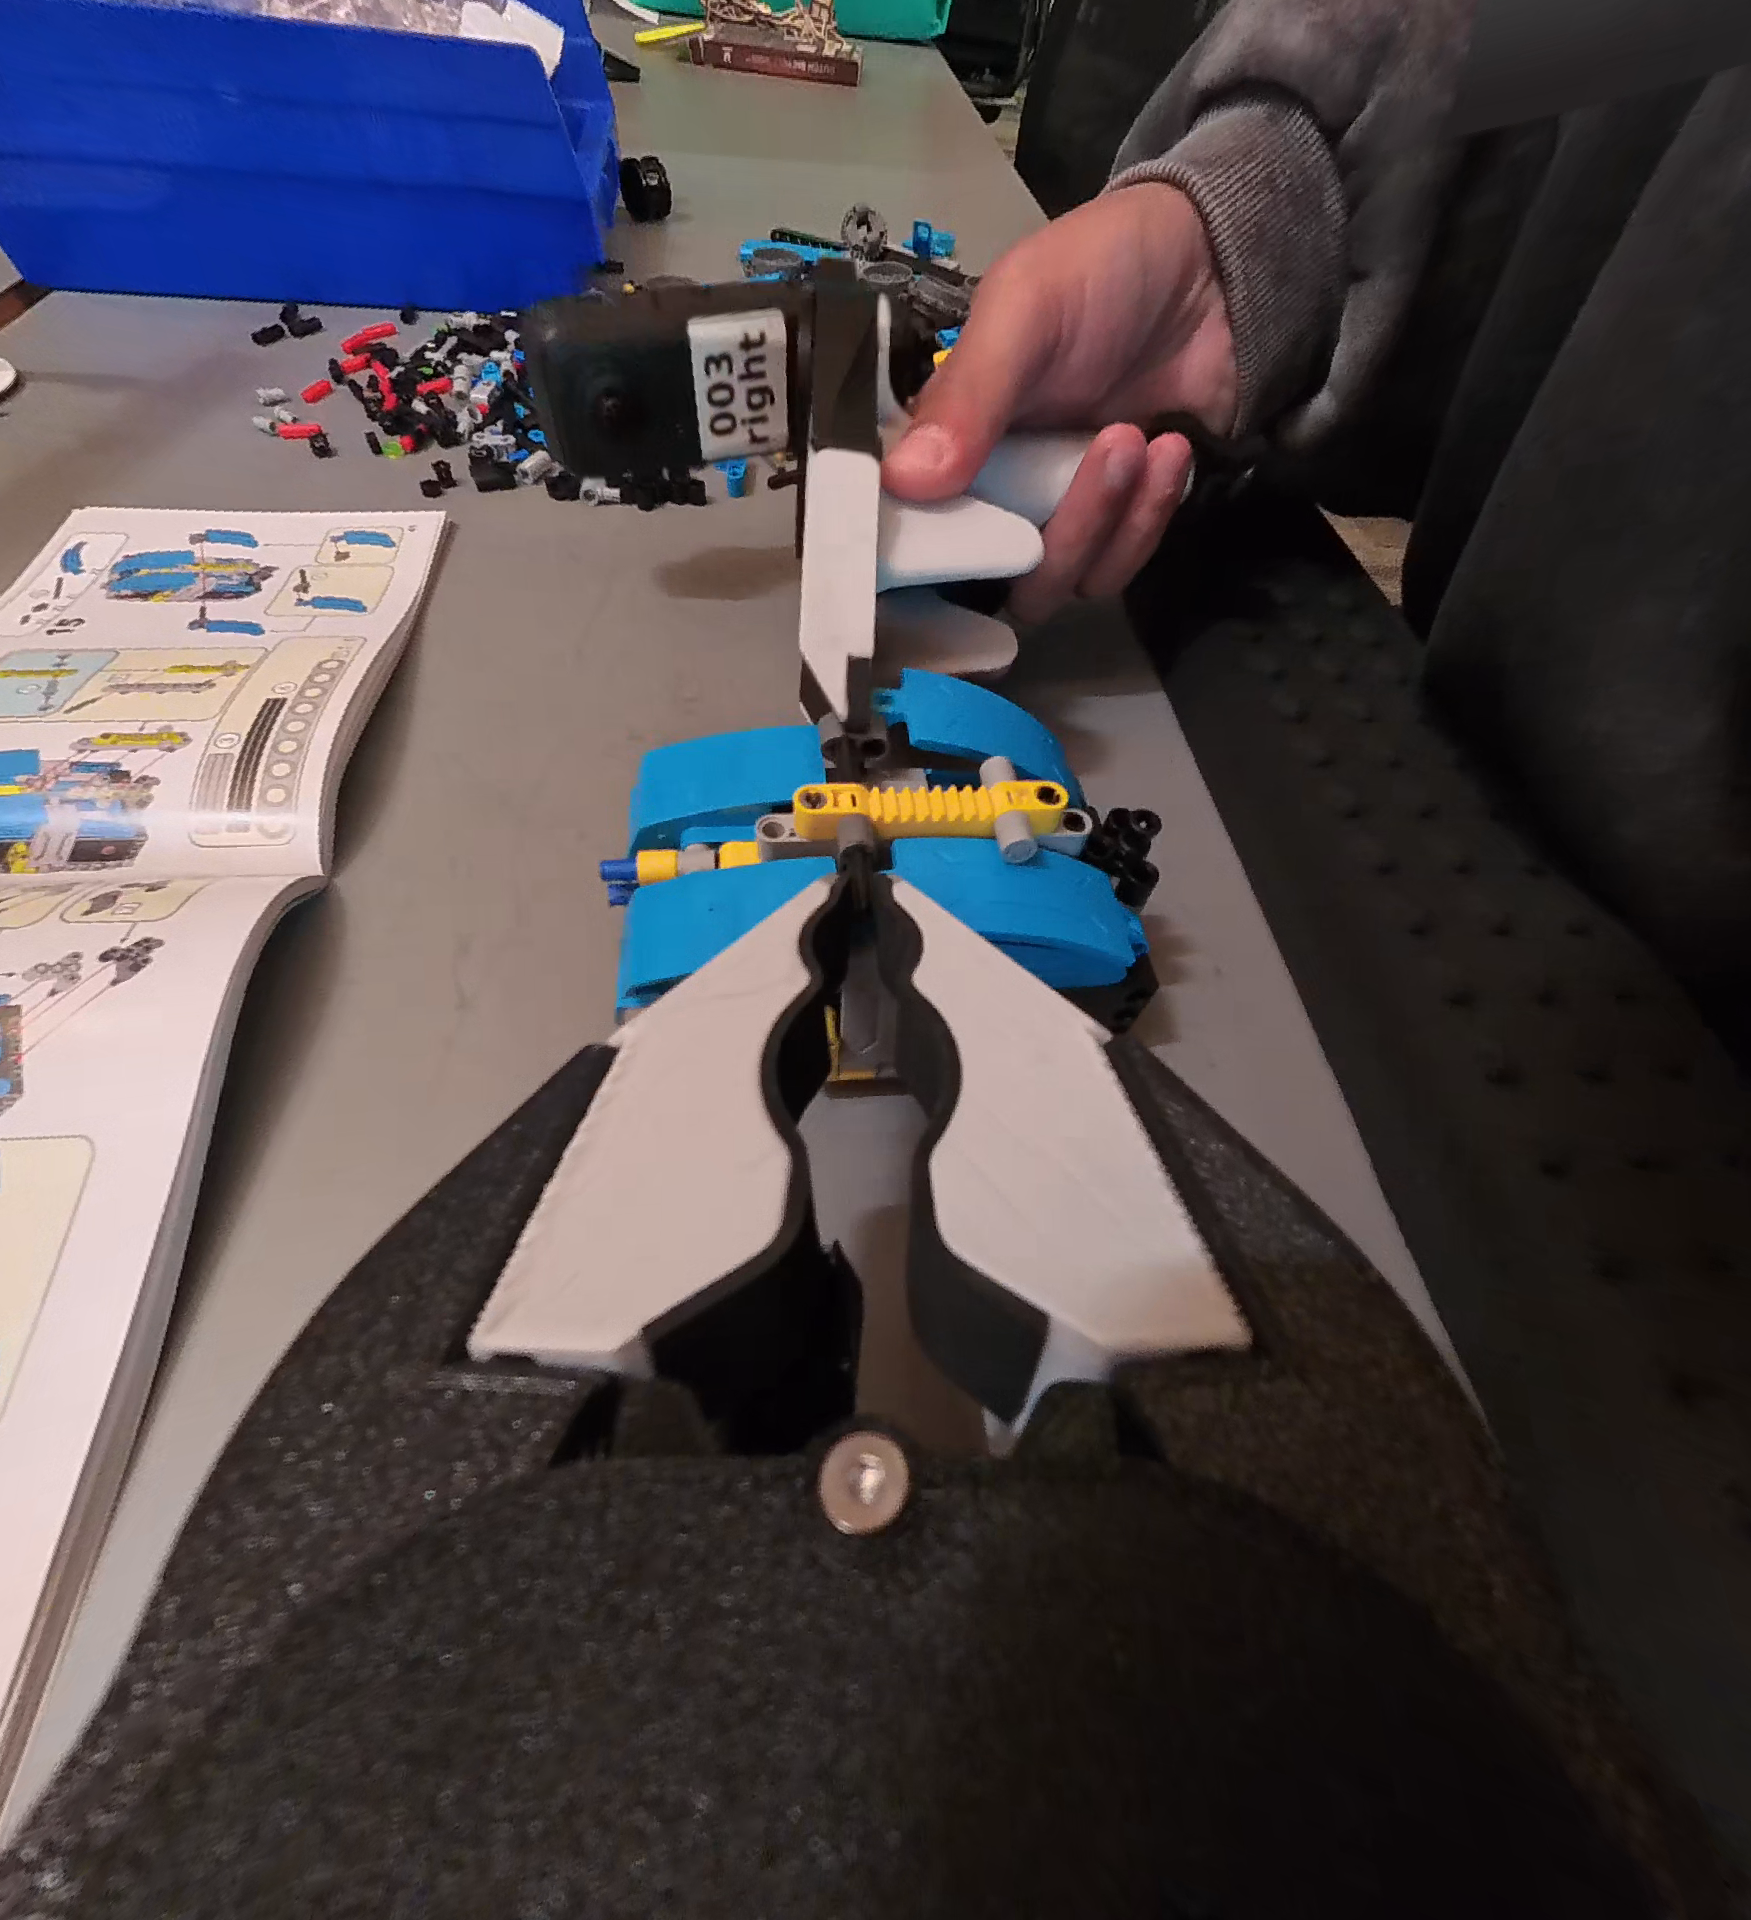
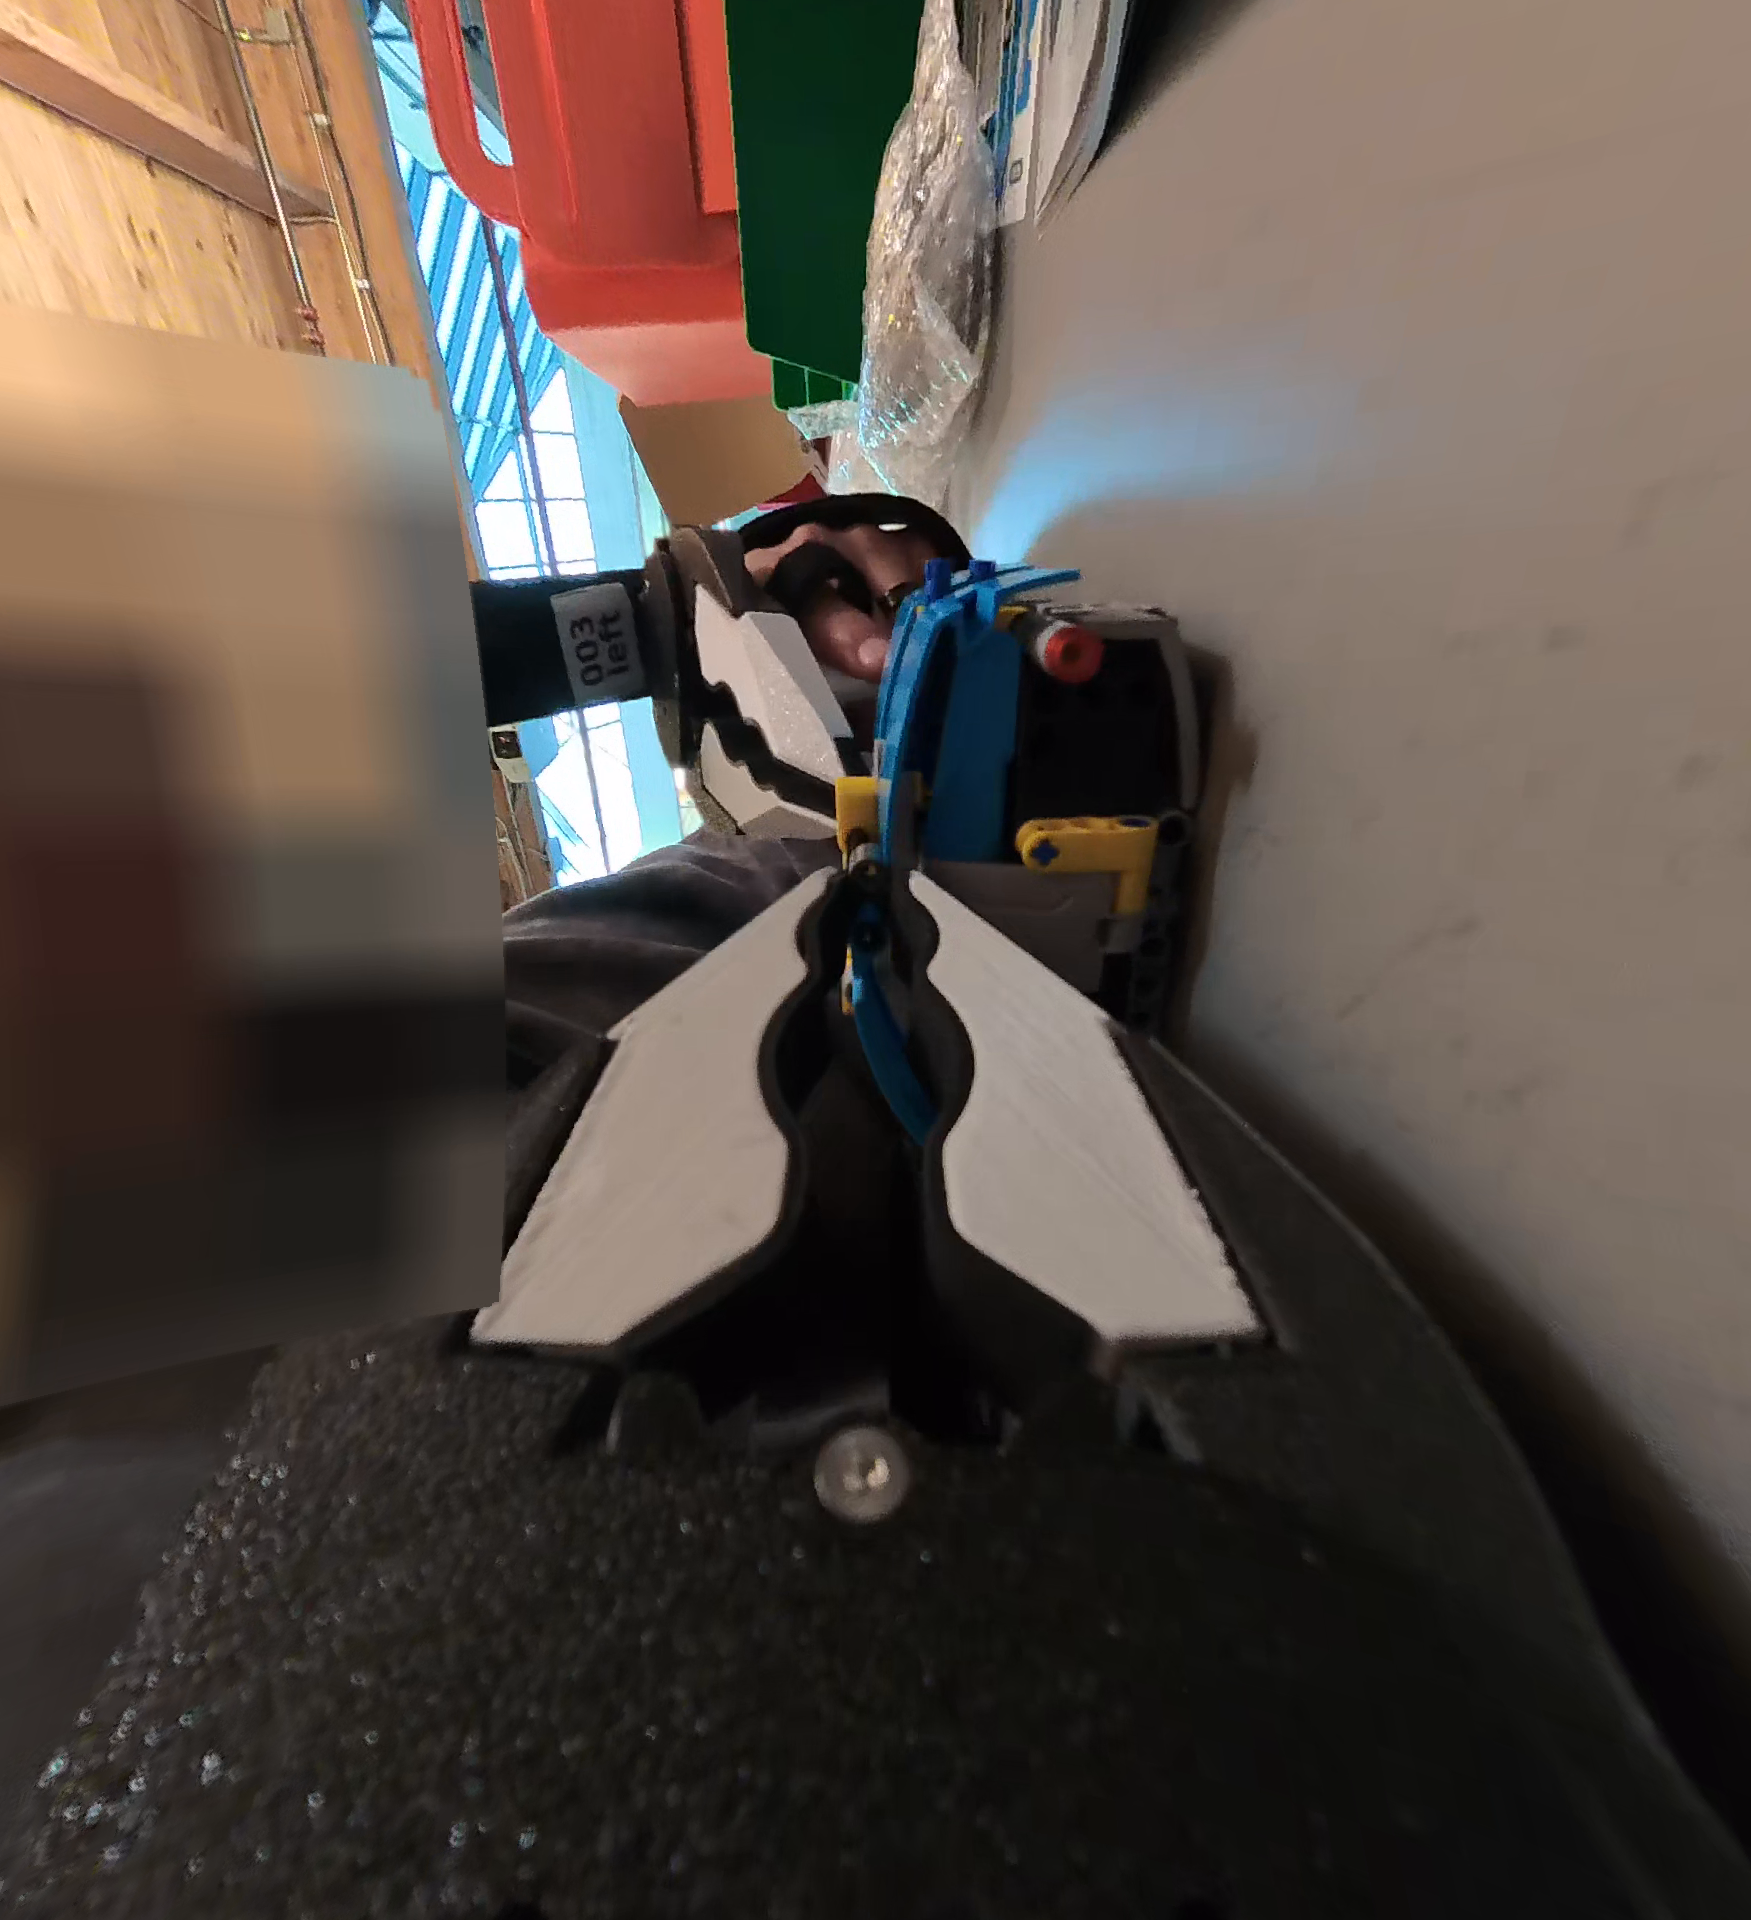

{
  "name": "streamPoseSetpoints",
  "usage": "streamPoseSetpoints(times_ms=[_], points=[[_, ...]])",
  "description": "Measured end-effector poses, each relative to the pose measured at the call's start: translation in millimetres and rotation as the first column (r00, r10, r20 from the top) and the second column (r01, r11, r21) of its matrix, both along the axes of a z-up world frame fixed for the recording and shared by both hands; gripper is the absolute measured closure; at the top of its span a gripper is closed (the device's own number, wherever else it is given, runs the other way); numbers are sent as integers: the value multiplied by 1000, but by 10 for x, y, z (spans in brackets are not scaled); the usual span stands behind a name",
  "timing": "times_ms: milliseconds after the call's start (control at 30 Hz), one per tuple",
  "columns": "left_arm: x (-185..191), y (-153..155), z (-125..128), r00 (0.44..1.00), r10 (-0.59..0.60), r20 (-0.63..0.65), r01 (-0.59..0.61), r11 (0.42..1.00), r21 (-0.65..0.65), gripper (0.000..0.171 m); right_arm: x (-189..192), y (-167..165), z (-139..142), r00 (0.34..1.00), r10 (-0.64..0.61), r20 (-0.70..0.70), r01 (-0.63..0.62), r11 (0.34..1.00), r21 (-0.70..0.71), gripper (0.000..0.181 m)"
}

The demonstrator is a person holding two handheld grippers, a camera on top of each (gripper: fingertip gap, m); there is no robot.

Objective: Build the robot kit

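Observation:
A small brick model (image 1: 725, 790) with blue curved panels and a yellow toothed rack (image 1: 933, 805) lies on the grey table (image 1: 538, 675) near its right edge. My left gripper (image 1: 860, 883) is shut on a thin black axle at the model's near side. My right gripper (image 1: 843, 717), held by a hand (image 1: 1079, 343), comes down from above onto the model's far side. In the right wrist view the right gripper (image 2: 869, 883) is shut on a thin blue curved panel of the model (image 2: 954, 707). The left gripper (image 2: 767, 707) shows just beyond it.
An open instruction booklet (image 1: 123, 831) lies at the left. A pile of loose small parts (image 1: 435, 405) and a blue bin (image 1: 279, 156) sit behind. A dark padded seat (image 1: 1577, 935) is past the table's right edge. Red (image 2: 622, 208) and green (image 2: 809, 156) bins and a plastic bag (image 2: 923, 260) stand farther off. Only a small space, under 4 cm, lies between the two pairs of fingers.

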State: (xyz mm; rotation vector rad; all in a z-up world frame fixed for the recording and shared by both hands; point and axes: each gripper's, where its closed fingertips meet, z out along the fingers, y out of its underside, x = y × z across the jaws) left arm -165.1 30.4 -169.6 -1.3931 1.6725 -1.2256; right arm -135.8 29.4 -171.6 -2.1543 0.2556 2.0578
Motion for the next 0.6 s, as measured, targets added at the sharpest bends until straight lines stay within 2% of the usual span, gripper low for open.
streamPoseSetpoints(times_ms=[200,367,600], points=[[1,0,-3,1000,2,-2,-2,1000,0,168,-10,-37,21,996,34,82,-44,992,117,175],[0,-5,-1,1000,0,-1,0,1000,1,168,-14,-37,22,997,41,69,-48,994,103,175],[0,-18,-4,1000,-3,1,3,1000,10,168,-14,-29,10,986,94,138,-108,989,102,176]])
